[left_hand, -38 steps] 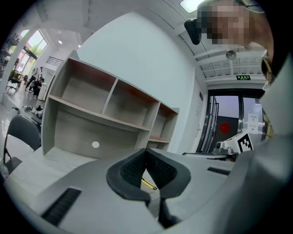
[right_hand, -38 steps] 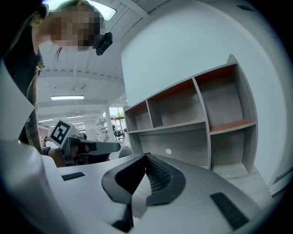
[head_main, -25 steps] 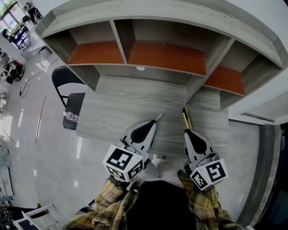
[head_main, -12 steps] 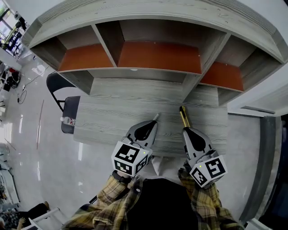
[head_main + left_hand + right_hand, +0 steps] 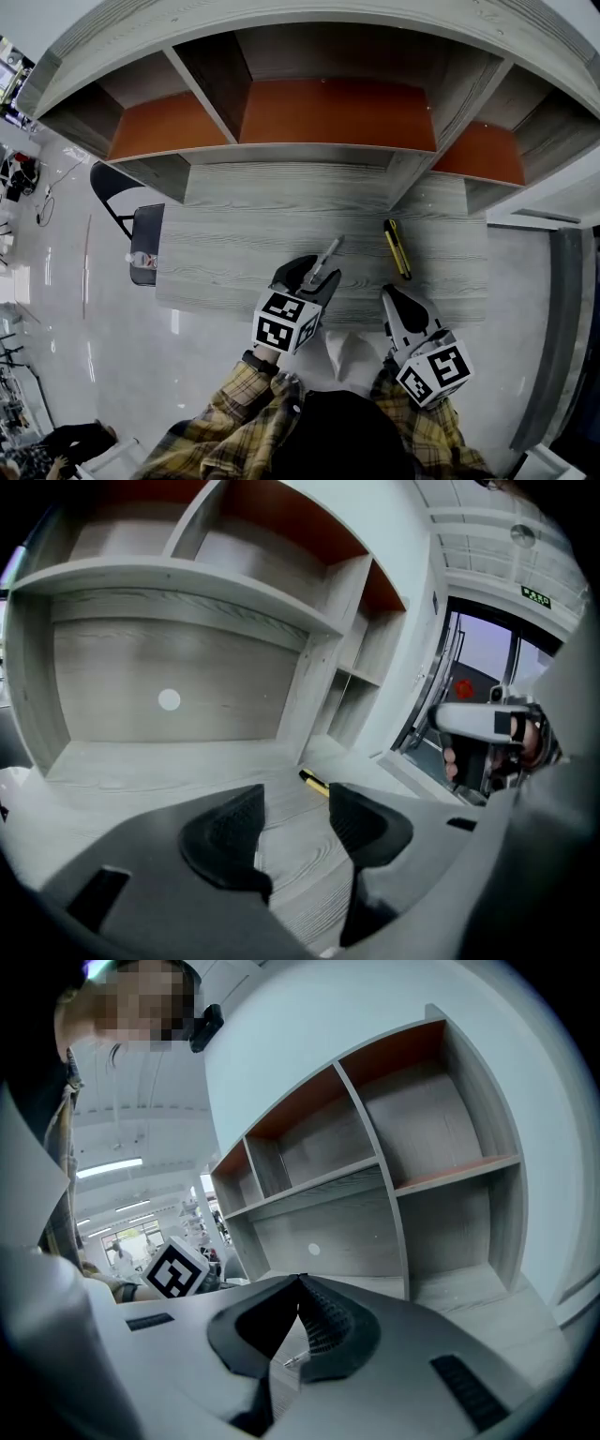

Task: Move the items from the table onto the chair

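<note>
A yellow-and-black utility knife (image 5: 397,248) (image 5: 314,782) lies on the grey wooden table (image 5: 234,239), right of middle. A thin silver tool (image 5: 328,253) lies at the tips of my left gripper (image 5: 314,272) (image 5: 295,803). Its jaws have just been opening and now stand apart, low over the table; I cannot tell whether the tool lies between them or touches a pad. In the left gripper view only bare tabletop shows in the gap. My right gripper (image 5: 390,293) (image 5: 300,1283) is shut with nothing in it, near the table's front edge and short of the knife.
A black chair (image 5: 148,225) stands off the table's left end with a small bottle-like item (image 5: 142,260) on its seat. A shelf unit with orange boards (image 5: 328,112) rises along the table's back. A glossy floor lies to the left.
My left gripper has come down toward the table and its jaws have opened. The right gripper has sunk and now shows apart from the knife, which has stayed in place.
</note>
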The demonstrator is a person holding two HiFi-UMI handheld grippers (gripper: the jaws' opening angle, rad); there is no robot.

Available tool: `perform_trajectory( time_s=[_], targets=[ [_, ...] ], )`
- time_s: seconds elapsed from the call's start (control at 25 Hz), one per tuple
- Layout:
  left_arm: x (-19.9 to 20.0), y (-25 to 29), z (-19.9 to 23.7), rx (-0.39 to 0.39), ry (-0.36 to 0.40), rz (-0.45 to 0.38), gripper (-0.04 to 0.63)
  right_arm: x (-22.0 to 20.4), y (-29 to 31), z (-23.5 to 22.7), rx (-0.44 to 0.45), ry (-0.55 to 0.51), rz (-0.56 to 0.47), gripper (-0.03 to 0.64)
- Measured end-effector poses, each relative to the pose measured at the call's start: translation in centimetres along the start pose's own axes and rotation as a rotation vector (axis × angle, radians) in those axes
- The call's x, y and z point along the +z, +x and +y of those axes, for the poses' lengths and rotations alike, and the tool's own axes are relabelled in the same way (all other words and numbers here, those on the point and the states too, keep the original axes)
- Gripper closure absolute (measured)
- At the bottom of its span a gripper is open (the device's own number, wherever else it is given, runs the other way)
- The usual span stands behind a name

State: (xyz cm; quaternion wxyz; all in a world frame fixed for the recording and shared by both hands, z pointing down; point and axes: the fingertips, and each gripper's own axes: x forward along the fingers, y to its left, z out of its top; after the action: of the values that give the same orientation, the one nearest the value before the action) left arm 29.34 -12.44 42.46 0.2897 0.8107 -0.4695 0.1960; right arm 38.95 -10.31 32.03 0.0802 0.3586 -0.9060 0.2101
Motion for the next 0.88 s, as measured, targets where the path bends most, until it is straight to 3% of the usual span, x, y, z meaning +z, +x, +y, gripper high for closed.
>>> perform_trajectory(
  time_s=[0.52, 0.88],
  targets=[
    [-7.7, 7.8, 4.9, 0.059, 0.005, 0.194, 0.374, -4.5, 0.4, -1.7, -0.081, 0.096, 0.066, 0.598],
    [-10.8, 9.3, 5.6, 0.095, 0.014, 0.287, 0.376, -5.1, -0.5, -2.6, -0.122, 0.127, 0.054, 0.598]
  ],
)
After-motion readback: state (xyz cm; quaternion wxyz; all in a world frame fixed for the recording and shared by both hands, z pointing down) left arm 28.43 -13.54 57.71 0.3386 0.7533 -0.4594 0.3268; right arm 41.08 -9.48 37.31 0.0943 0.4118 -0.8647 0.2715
